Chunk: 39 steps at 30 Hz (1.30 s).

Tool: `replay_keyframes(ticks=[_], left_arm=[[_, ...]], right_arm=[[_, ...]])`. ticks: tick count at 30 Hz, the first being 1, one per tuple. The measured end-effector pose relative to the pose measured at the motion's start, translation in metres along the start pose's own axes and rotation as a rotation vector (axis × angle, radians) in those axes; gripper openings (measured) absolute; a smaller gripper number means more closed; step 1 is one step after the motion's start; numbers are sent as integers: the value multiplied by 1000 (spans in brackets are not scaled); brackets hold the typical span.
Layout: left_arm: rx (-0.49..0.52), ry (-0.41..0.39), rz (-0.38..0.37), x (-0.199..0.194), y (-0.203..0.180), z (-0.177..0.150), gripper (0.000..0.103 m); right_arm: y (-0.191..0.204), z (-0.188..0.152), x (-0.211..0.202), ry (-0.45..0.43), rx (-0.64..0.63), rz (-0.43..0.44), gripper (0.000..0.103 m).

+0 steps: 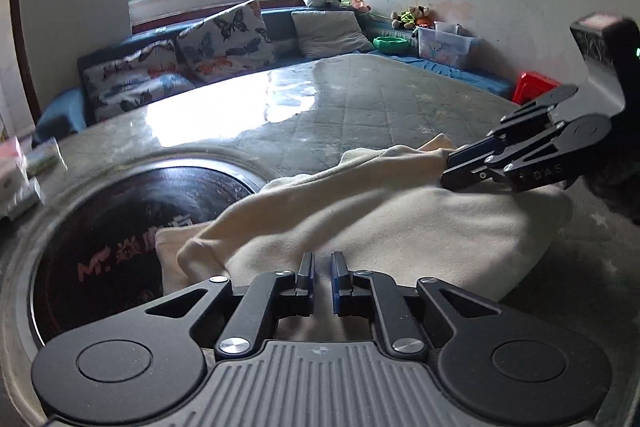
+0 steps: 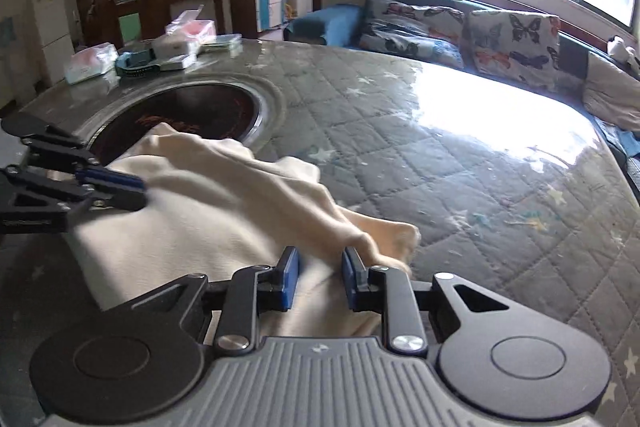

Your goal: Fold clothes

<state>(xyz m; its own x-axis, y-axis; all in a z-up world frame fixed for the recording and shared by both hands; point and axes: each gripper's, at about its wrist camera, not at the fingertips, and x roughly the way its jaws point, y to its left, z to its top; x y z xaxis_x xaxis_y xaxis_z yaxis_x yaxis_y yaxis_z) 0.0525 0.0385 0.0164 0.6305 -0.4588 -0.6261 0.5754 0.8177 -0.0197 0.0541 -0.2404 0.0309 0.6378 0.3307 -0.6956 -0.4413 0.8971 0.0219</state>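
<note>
On the quilted, glass-topped surface (image 2: 400, 155), beside its round dark inset (image 1: 132, 227), lies a cream garment (image 1: 360, 223), bunched and partly folded. It looks soft, light and limp, likely to sag and slide on the glossy top; best taken at an edge or corner. Left claw (image 1: 322, 269) sits low over its near edge, jaws narrowly apart; whether cloth is pinched between them is unclear. Right claw (image 2: 320, 271) is spread wider, cloth lying between the pads, not clamped as far as visible. Garment type, sleeves and hems are hard to make out; its underside is hidden, and motion blur smears the far folds.
</note>
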Motion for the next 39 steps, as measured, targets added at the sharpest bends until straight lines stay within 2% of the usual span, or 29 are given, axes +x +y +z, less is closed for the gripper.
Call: replay_keyframes(ticks=[7,11,17,24,29,34,39], left_arm=[[-32,8,-78,-14,-12,-12,9],[-14,24,-123,-20,-17,-10,10],[-116,19,-74,-1,15,15,10],[-199,46,-16,28,36,24,10],[-193,36,-11,26,34,22,10],[-155,17,-29,21,23,26,10],[-145,41,-21,32,18,26,10]], right_arm=[[-1,-11,-14,32,-28,1,22],[0,-11,-25,67,-16,7,22],[13,13,-25,18,-26,41,18],[23,30,13,49,-16,45,14],[25,32,19,35,-17,38,14],[44,28,1,8,-66,83,15],[70,14,-1,43,-142,120,15]])
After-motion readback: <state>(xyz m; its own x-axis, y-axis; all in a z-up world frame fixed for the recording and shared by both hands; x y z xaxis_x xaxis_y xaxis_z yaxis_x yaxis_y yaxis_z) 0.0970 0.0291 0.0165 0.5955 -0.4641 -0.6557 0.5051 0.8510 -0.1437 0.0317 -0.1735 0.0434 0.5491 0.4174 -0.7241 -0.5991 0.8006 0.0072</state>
